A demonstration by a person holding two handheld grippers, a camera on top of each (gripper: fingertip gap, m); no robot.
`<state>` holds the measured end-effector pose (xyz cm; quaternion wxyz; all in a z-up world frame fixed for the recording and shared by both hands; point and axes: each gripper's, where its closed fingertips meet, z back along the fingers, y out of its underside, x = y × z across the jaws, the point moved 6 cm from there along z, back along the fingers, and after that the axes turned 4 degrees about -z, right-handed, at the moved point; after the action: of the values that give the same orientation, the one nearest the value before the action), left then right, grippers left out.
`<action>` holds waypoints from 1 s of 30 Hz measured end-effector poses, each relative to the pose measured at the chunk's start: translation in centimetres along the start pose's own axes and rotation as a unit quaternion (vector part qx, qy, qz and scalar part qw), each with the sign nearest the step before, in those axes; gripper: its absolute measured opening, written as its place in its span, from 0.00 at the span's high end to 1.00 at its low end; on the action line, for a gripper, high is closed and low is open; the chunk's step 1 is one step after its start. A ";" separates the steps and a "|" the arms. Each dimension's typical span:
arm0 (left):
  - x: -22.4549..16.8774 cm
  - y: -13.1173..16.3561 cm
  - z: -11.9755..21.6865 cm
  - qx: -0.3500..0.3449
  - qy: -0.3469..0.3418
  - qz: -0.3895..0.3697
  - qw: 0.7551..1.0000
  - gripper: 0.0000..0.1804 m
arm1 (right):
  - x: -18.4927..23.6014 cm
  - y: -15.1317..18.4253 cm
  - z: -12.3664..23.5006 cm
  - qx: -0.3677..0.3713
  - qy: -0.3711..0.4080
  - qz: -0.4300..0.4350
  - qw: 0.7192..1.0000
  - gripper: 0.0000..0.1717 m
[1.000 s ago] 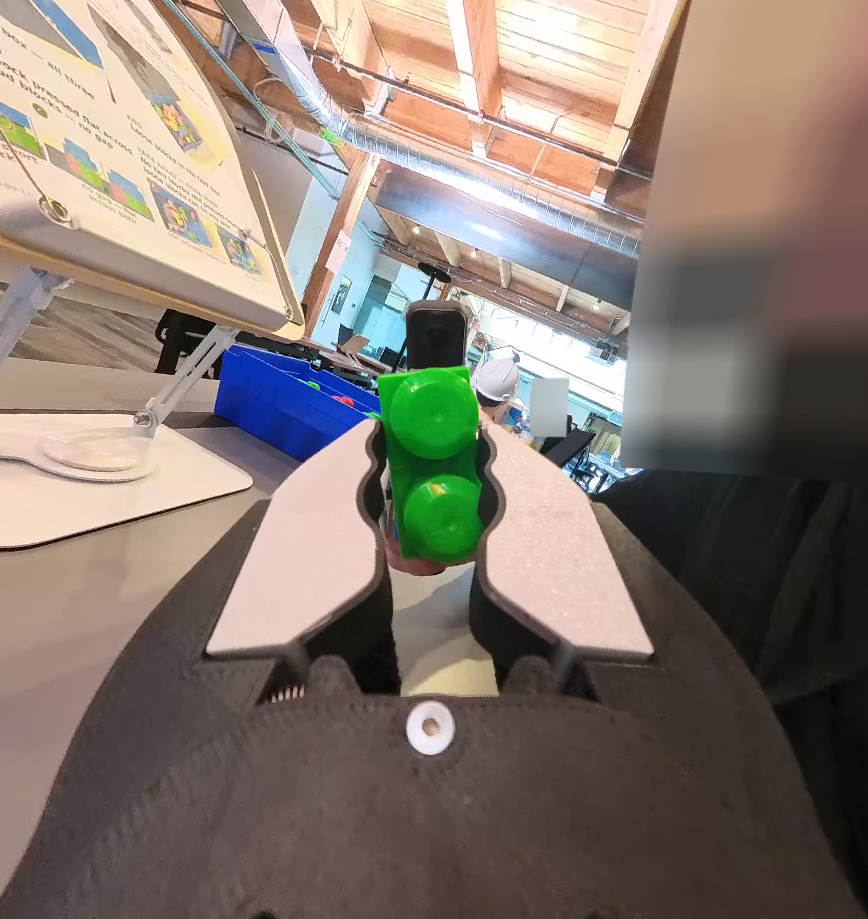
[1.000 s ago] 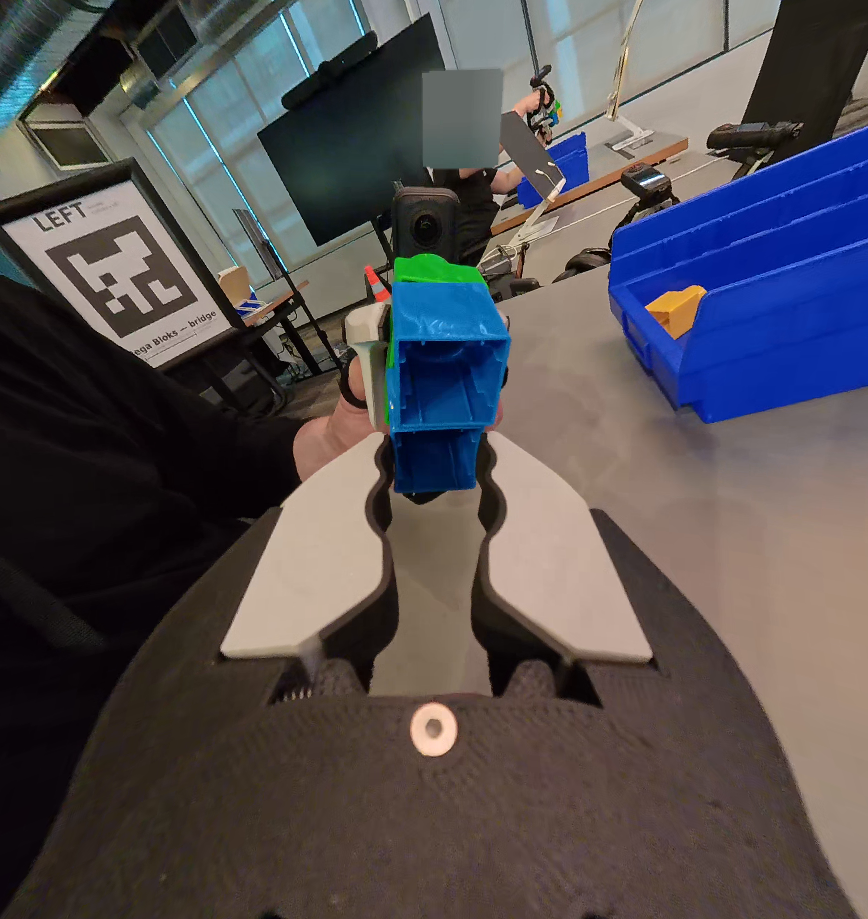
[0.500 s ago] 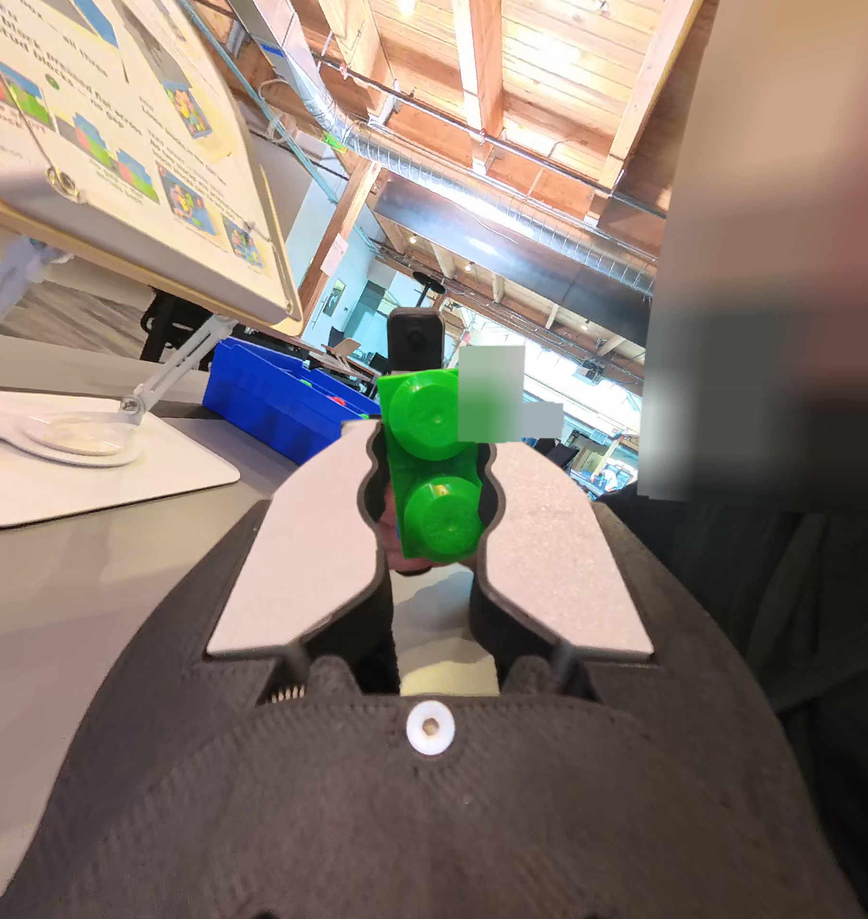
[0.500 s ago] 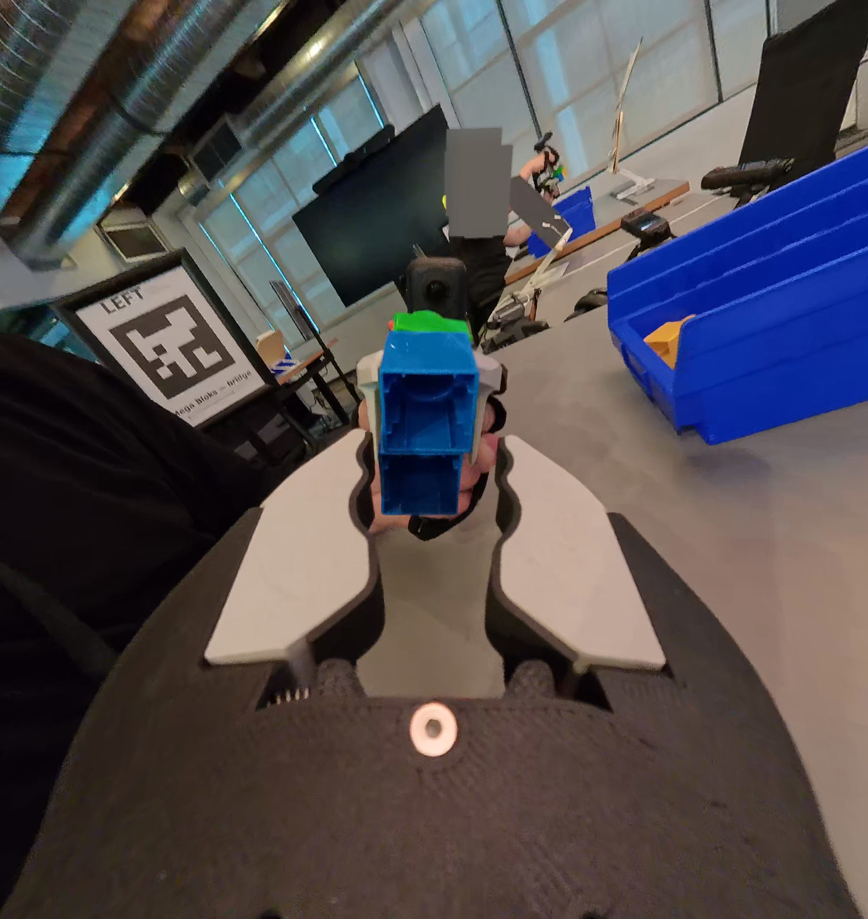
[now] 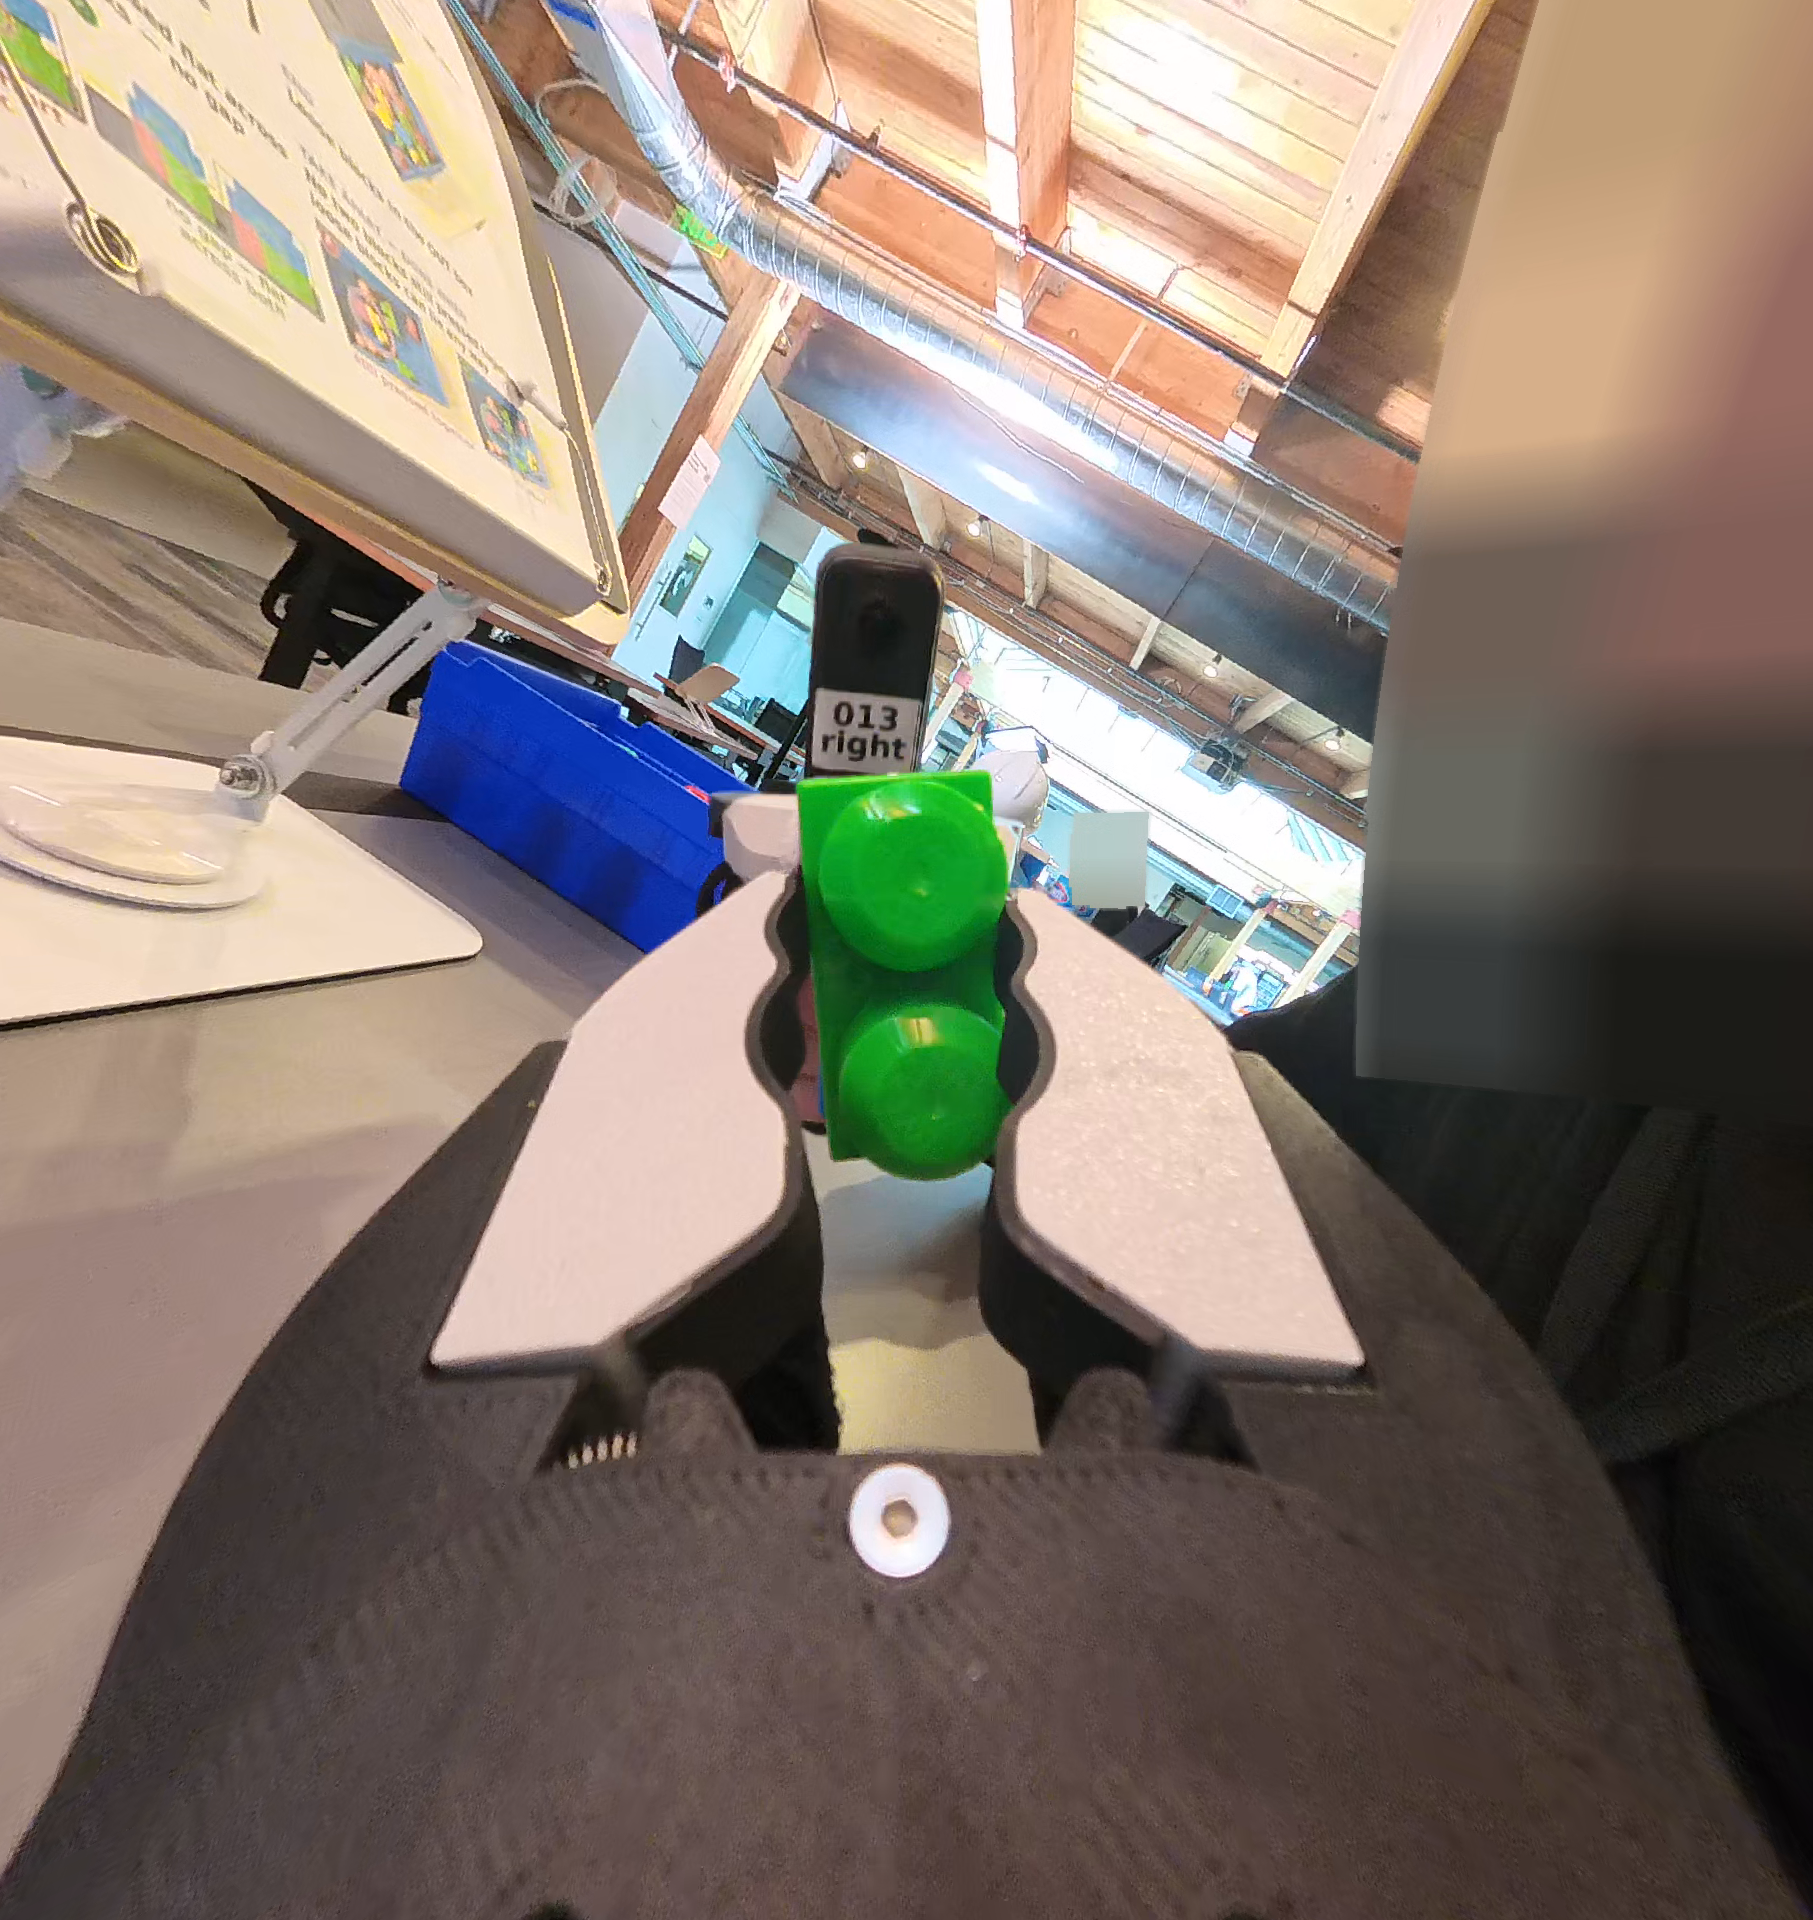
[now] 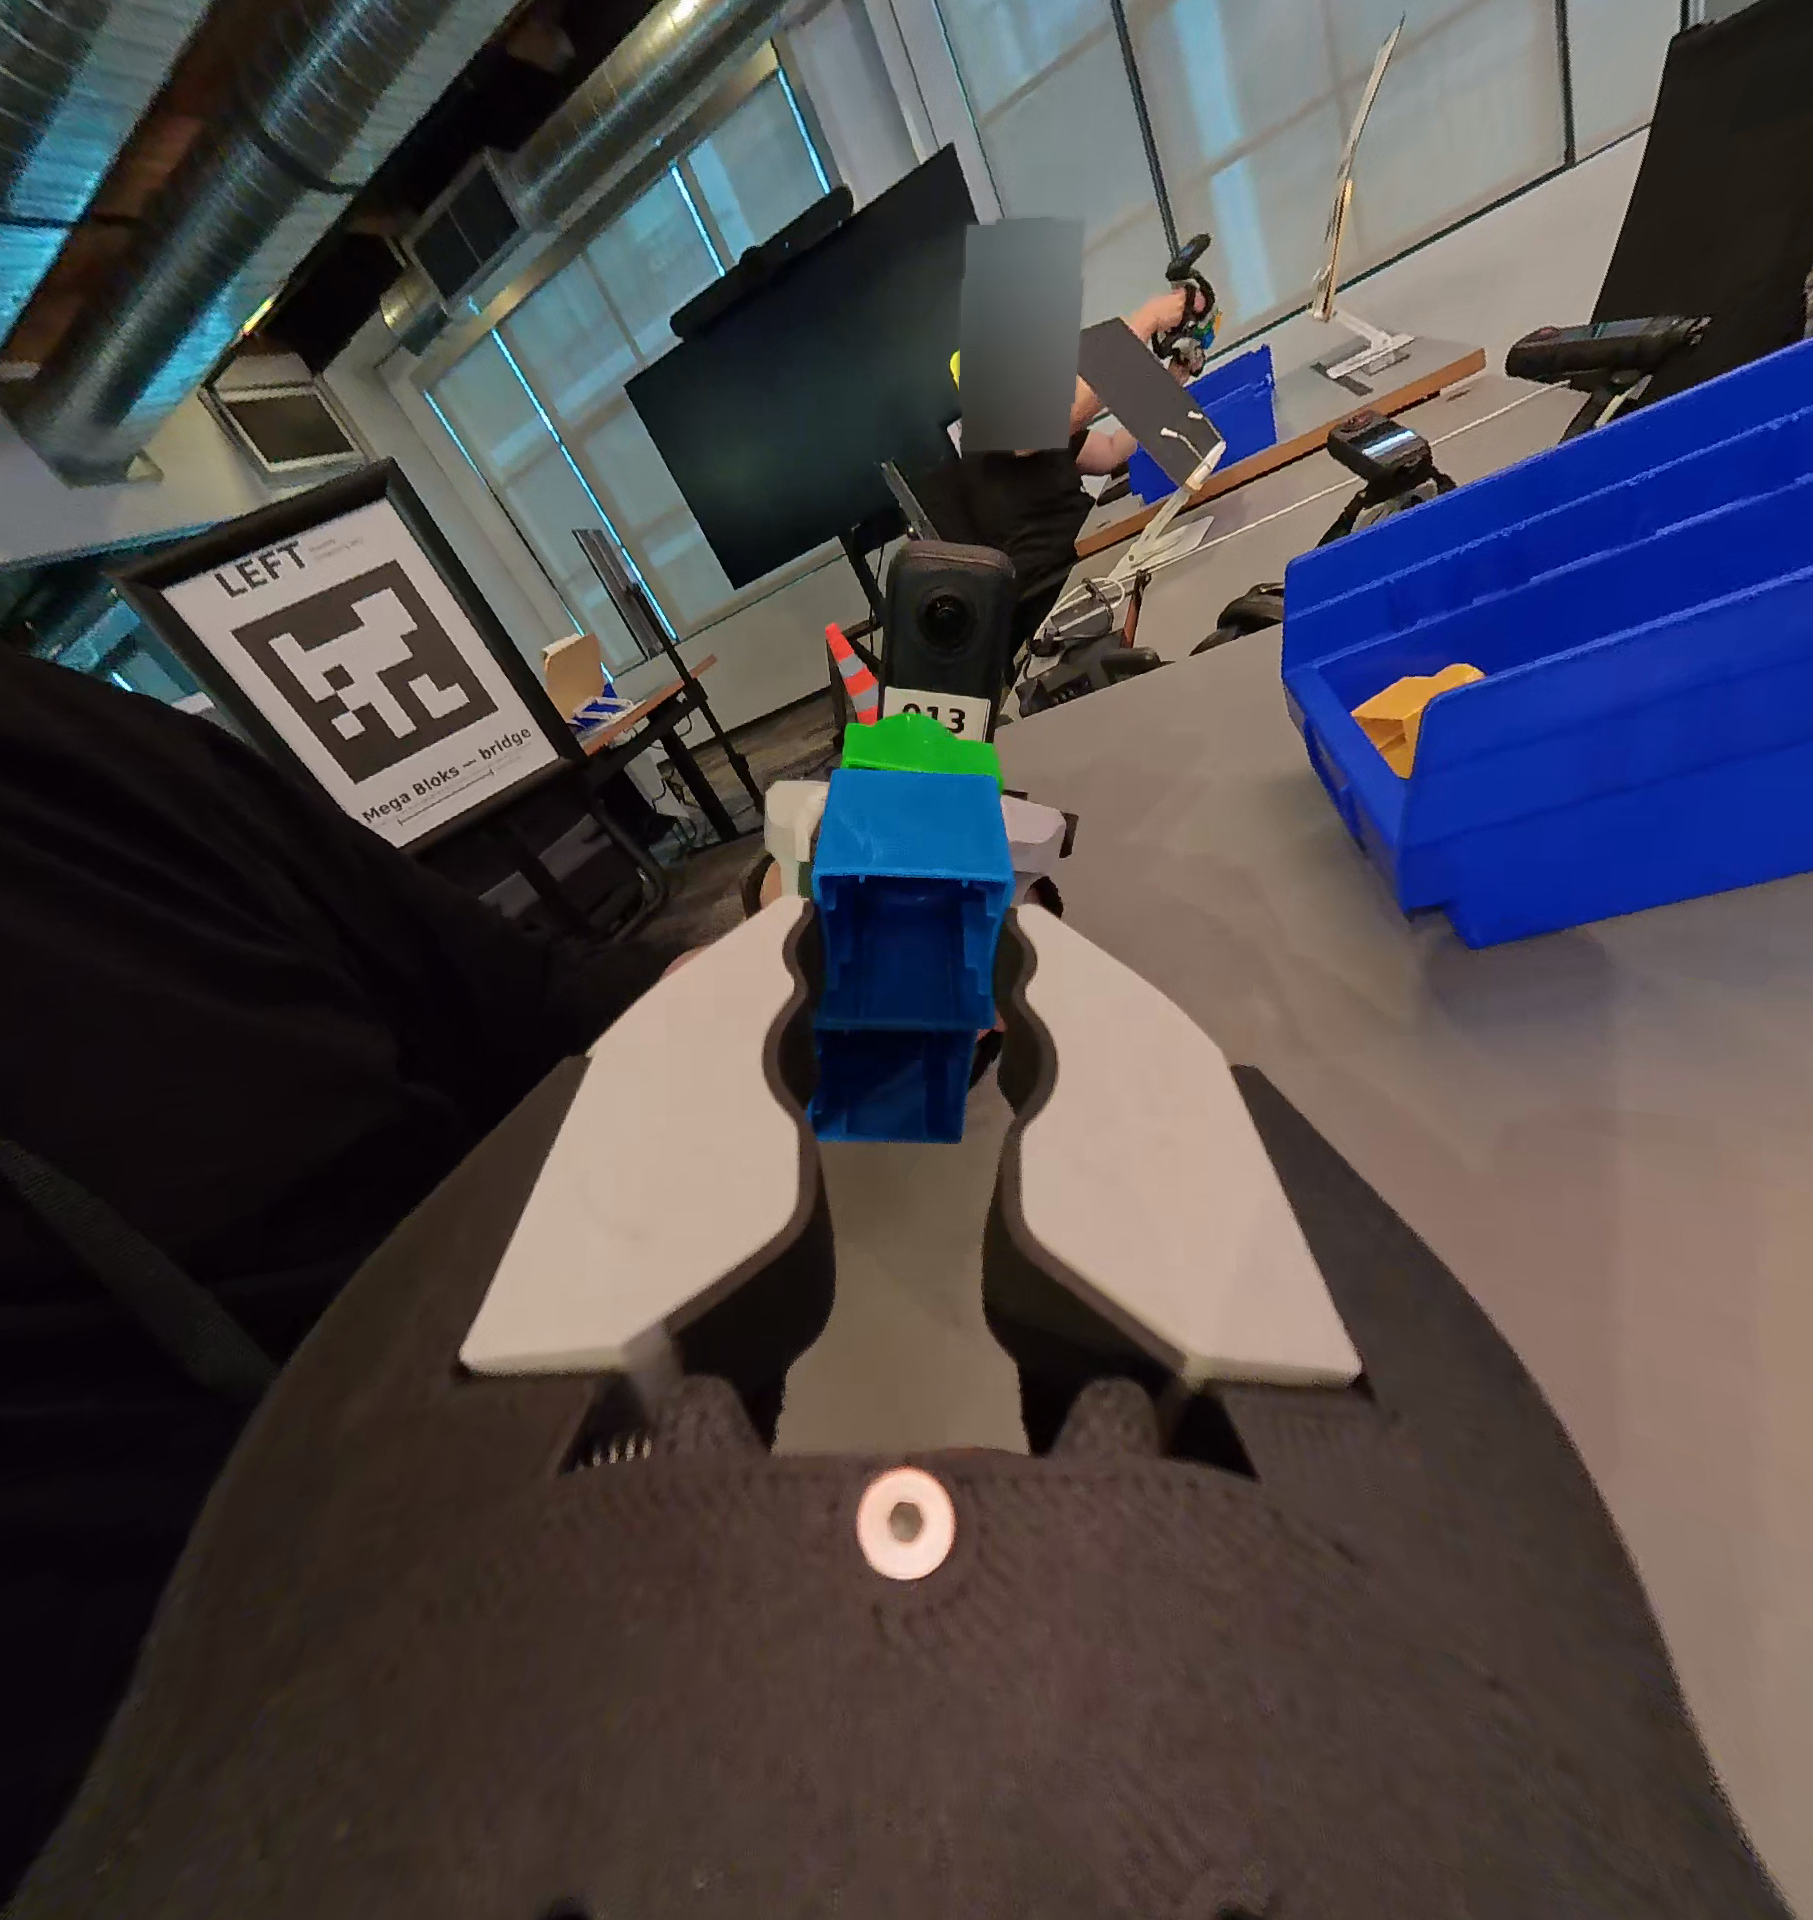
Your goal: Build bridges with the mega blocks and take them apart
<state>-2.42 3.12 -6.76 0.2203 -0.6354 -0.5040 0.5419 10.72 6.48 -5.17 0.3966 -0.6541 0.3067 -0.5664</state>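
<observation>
The left hand-held gripper (image 5: 907, 997) pinches a green block (image 5: 907, 977), studs facing its camera, while the right hand-held gripper (image 6: 907, 997) pinches the blue block (image 6: 907, 956) joined to it, both held above the table (image 6: 1401, 1091). Judging by this, the pair is mid-separation or mid-joining, and no bridge stands. A blue bin (image 6: 1608, 727) sits at two o'clock.

Blue bin (image 6: 1608, 727) on grey table (image 6: 1297, 1039); black screen (image 6: 808, 416) behind; framed marker sign (image 6: 351, 665) left of screen.
</observation>
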 end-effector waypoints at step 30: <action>2.2 1.0 0.1 0.026 -0.038 0.052 0.998 0.79 | -3.1 0.6 -0.4 -0.080 0.008 -0.122 0.989 0.80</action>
<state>-2.30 4.65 -8.60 0.1886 -0.6335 -0.4644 0.5894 9.84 8.74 -7.16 0.2684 -0.7115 0.2725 -0.5895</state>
